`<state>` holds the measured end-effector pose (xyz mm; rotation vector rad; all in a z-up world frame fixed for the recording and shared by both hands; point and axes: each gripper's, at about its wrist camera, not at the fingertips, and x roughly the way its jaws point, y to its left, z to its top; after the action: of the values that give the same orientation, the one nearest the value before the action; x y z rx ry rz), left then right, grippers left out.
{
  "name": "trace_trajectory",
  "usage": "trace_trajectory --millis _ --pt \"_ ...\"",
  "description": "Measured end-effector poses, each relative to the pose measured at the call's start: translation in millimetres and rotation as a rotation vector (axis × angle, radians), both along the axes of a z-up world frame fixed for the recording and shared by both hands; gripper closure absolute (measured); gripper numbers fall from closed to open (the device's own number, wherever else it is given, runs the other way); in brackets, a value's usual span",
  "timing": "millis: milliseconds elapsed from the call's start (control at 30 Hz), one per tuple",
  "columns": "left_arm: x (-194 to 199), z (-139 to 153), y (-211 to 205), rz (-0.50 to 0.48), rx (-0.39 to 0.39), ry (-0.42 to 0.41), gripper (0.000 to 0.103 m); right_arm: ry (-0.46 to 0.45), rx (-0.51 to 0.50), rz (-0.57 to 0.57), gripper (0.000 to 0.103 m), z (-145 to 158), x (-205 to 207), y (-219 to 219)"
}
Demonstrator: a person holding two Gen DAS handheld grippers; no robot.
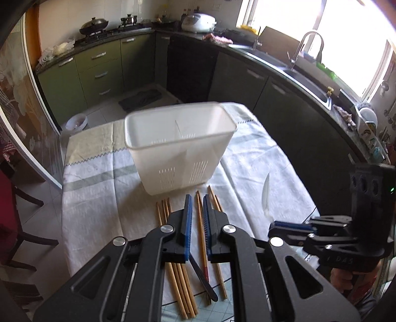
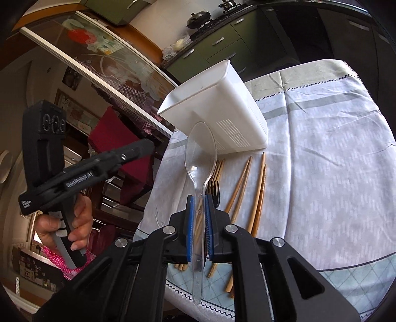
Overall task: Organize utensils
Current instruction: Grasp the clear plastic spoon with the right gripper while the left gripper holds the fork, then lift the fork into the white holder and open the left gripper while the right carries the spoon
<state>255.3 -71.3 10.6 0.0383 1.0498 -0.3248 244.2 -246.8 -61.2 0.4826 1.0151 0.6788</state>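
So the setup is a small table covered with a pale cloth [image 1: 104,188], white-ish with grey-green stripes and a little zigzag stitch line running across it. A white plastic utensil caddy [image 1: 180,146] stands on the cloth near the middle, with a divider splitting it into two compartments and slotted holes low on its walls. Both compartments look bare inside from the left wrist view.

Lying flat on the cloth just in front of the caddy are a bunch of wooden chopsticks [image 1: 177,280], spread in loose groups, plus a dark fork [image 2: 214,192] tucked among them.

The right gripper [image 2: 199,229] has its blue pads pinched on the handle of a clear plastic spoon [image 2: 200,153], bowl end sticking up and out toward the caddy, lifted off the cloth. In the left wrist view the same spoon shows as a pale sliver to the right of the caddy.

The left gripper [image 1: 196,229] has its jaws nearly pressed together. A chopstick and the fork's dark handle line up with the gap in that view, but in the right wrist view that gripper hangs off the table's edge with nothing between the pads. A hand [image 2: 65,228] is wrapped around its grip.

Room-wise it's a kitchen: green cabinets [image 1: 99,67] under a dark counter, a wok [image 1: 94,24] on the stove, a white rice cooker [image 1: 198,22], a sink with a tall tap [image 1: 307,47] under a very bright window. There's a white bowl [image 1: 76,121] on the tiled floor, and dark wooden chairs with red cushions [image 2: 118,146] beside the table.
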Motion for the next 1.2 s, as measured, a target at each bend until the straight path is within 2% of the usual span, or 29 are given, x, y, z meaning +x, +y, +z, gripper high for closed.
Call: trace_trajectory --millis 133,267,367,433,500,700,733,800,867,933,1100,1200 --pt "3 -71 -4 0.024 0.079 0.231 0.094 0.009 -0.011 0.009 0.093 -2 -3 -8" --pt "-2 -123 -7 0.058 0.125 0.377 0.094 0.026 -0.006 0.016 0.093 -11 -1 -13" --pt "1 -131 -7 0.103 0.156 0.385 0.092 0.032 -0.002 0.020 0.093 -14 -2 -17" --pt "4 -133 -8 0.129 0.168 0.383 0.083 0.031 0.001 0.022 0.093 -15 -4 -20" --pt "5 -136 -10 0.140 0.165 0.396 0.081 0.032 0.009 0.023 0.093 -15 -7 -23" --pt "8 -143 -22 0.134 0.165 0.419 0.081 0.038 0.020 0.028 0.093 -19 -6 -27" --pt "10 -148 -24 0.131 0.161 0.428 0.087 0.039 0.023 0.030 0.093 -19 -7 -27" --pt "11 -148 -26 0.124 0.159 0.422 0.094 0.041 0.028 0.033 0.093 -20 -8 -28" --pt "13 -146 -25 0.127 0.146 0.415 0.095 0.041 0.033 0.033 0.093 -20 -8 -30" --pt "12 -136 -26 0.122 0.144 0.367 0.095 0.033 0.035 0.032 0.093 -17 -9 -31" --pt "-2 -79 -24 0.105 0.078 0.194 0.095 -0.005 0.046 0.022 0.093 -5 -13 -36" --pt "-9 -29 -21 0.100 -0.039 0.056 0.095 -0.042 0.048 0.012 0.093 5 -14 -37"
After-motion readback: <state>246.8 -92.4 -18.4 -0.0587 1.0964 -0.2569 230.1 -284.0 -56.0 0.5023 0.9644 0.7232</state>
